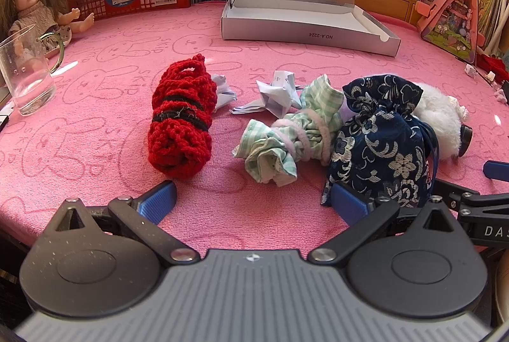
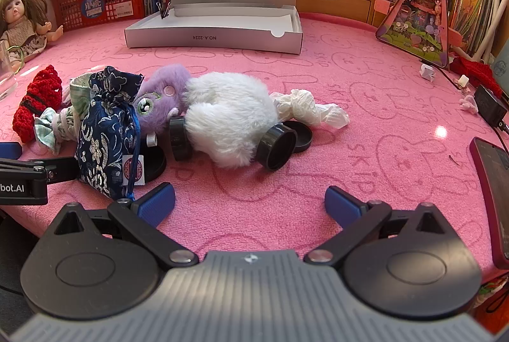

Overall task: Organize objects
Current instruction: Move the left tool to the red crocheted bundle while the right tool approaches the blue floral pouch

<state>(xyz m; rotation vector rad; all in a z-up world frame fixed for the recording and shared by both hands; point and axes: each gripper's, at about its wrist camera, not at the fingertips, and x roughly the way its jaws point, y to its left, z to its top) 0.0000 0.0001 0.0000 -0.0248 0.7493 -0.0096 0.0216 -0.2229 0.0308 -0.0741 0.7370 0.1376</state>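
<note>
A: What covers the bench (image 2: 366,151)?

B: A pink towel cloth with rabbit outlines. On it lie a red crocheted roll (image 1: 181,122), crumpled white paper (image 1: 276,94), a green checked cloth bundle (image 1: 286,132), a navy floral drawstring pouch (image 2: 105,132), a white-and-purple plush toy (image 2: 222,113) and an open grey cardboard box (image 2: 213,33).

The left hand-held gripper (image 1: 253,202) hovers with jaws spread wide over the pink desk (image 1: 95,126). A red crocheted roll (image 1: 181,122) lies ahead, a green checked cloth bundle (image 1: 286,135) beside it, touching a navy floral drawstring pouch (image 1: 381,141). An open grey box (image 1: 305,24) sits farther back.
</note>
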